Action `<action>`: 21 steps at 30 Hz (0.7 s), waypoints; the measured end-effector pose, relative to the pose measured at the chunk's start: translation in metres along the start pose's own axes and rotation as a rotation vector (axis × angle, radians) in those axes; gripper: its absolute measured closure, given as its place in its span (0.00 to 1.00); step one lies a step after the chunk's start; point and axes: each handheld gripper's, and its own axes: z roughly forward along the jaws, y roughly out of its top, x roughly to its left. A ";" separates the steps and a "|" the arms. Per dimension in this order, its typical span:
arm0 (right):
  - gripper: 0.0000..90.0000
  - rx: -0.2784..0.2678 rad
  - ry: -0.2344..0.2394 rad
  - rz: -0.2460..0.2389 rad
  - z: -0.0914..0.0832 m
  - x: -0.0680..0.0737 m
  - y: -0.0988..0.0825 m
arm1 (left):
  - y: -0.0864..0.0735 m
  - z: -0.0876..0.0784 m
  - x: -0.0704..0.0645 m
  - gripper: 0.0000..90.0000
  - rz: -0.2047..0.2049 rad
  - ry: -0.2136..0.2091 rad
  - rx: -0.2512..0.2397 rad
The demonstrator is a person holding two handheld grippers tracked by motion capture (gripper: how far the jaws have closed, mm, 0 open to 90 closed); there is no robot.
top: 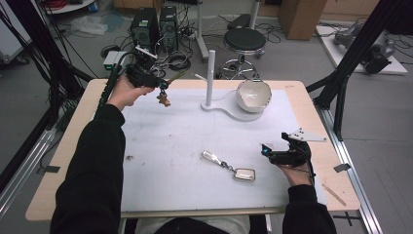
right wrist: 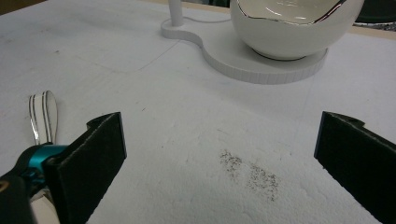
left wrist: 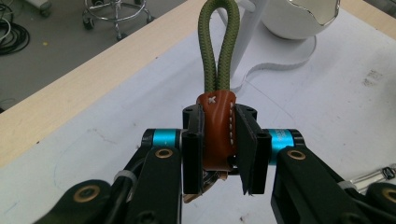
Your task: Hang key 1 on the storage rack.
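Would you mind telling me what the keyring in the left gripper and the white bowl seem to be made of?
Keyring: a tan sleeve that looks like smooth leather, going by its white stitching, round a loop of olive woven cord; the left gripper is clamped on the sleeve. Bowl: probably glazed ceramic, white outside with a mirror-like silvery lining, though glossy plastic is possible.

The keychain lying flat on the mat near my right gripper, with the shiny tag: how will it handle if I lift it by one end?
The keychain is probably floppy: a chain links its clear bar to the shiny tag, so the free end should dangle and swing. The polished tag looks slippery, and it lies flat, so pinching its edge may be fiddly. The right gripper stands open beside it.
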 end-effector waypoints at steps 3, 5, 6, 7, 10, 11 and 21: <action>0.01 0.002 0.003 0.003 0.000 0.001 0.000 | 0.005 0.008 -0.005 0.82 0.006 -0.015 0.005; 0.01 0.002 0.001 0.003 0.001 0.001 0.000 | 0.009 0.013 -0.009 0.82 0.018 -0.025 0.013; 0.01 0.005 0.000 0.003 0.001 0.001 0.000 | 0.010 0.014 -0.010 0.82 0.020 -0.023 0.010; 0.01 0.003 -0.002 -0.007 0.001 0.001 0.000 | 0.012 0.016 -0.011 0.82 0.020 -0.025 0.003; 0.01 0.014 -0.003 -0.006 0.001 0.002 -0.001 | 0.014 0.020 -0.012 0.82 0.015 -0.023 -0.004; 0.01 0.015 0.000 -0.007 0.001 0.002 -0.001 | 0.015 0.021 -0.012 0.82 0.015 -0.021 0.003; 0.01 0.023 0.000 -0.021 0.002 0.002 -0.002 | 0.023 0.046 -0.018 0.82 0.004 -0.002 0.019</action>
